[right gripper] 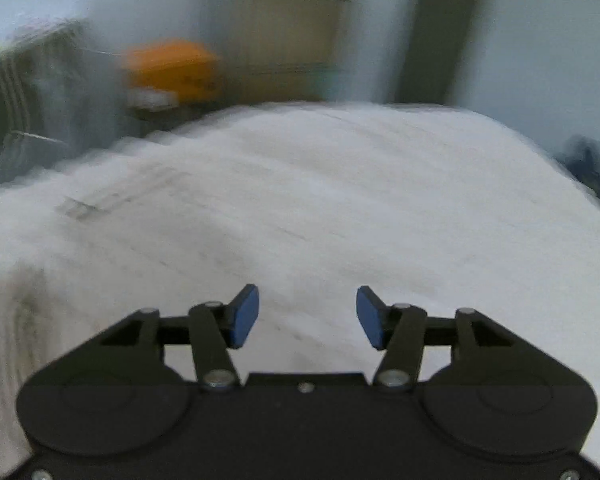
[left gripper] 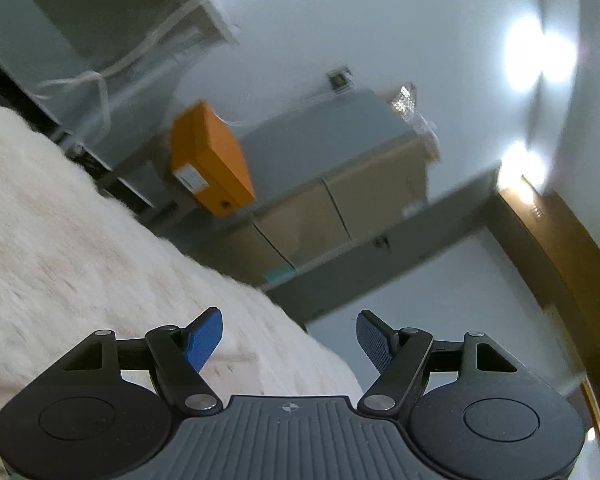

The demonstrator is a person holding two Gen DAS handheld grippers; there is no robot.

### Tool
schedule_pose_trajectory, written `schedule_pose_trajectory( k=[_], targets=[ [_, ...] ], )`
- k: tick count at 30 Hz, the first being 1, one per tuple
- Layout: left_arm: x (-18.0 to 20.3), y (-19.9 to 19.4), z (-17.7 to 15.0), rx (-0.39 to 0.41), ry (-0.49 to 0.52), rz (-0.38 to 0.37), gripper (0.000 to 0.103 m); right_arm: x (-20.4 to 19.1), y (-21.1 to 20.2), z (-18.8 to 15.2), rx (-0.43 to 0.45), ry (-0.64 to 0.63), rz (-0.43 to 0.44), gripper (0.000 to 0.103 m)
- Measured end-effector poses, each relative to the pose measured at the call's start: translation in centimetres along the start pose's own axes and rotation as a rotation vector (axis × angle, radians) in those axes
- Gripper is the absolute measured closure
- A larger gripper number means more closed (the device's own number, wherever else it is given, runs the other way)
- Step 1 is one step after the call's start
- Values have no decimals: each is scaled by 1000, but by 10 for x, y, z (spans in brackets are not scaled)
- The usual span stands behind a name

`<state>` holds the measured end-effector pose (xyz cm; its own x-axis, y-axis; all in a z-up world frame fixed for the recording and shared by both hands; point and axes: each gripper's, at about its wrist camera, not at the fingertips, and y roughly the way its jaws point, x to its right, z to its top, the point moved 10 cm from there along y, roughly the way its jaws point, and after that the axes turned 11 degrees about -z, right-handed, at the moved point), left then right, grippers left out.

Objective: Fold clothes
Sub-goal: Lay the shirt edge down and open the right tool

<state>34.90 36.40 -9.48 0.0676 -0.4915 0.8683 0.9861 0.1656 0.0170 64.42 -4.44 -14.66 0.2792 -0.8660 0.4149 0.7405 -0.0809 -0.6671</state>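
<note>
A white fuzzy cloth covers the surface in front of me and fills most of the right wrist view, which is blurred. It also shows in the left wrist view, sloping across the lower left. My left gripper is open and empty, tilted up toward the room, just above the cloth's edge. My right gripper is open and empty, a little above the cloth. Faint grey marks show on the cloth at the left; I cannot tell what they are.
An orange box stands beyond the cloth's far edge, also in the right wrist view. Behind it are beige cabinets and a grey door frame. A dark object lies at the right edge.
</note>
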Motion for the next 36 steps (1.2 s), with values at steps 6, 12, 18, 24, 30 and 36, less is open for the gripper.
schedule_pose_trajectory(
  k=[6, 12, 18, 24, 30, 36],
  targets=[
    [16, 10, -24, -90, 56, -51, 35, 120, 27, -82, -259, 258, -184, 53],
    [8, 11, -38, -134, 19, -44, 35, 129, 80, -126, -469, 417, -211, 74],
    [9, 8, -41, -121, -11, -49, 35, 146, 102, -113, -445, 538, -258, 102],
    [16, 16, -49, -121, -26, -53, 35, 157, 133, -76, -401, 543, -205, 100],
    [23, 22, -62, -141, -24, -62, 35, 158, 120, -76, -351, 378, -97, 54],
    [31, 21, -72, -160, -8, -80, 35, 275, 72, -131, -281, 487, -105, 39]
  ],
)
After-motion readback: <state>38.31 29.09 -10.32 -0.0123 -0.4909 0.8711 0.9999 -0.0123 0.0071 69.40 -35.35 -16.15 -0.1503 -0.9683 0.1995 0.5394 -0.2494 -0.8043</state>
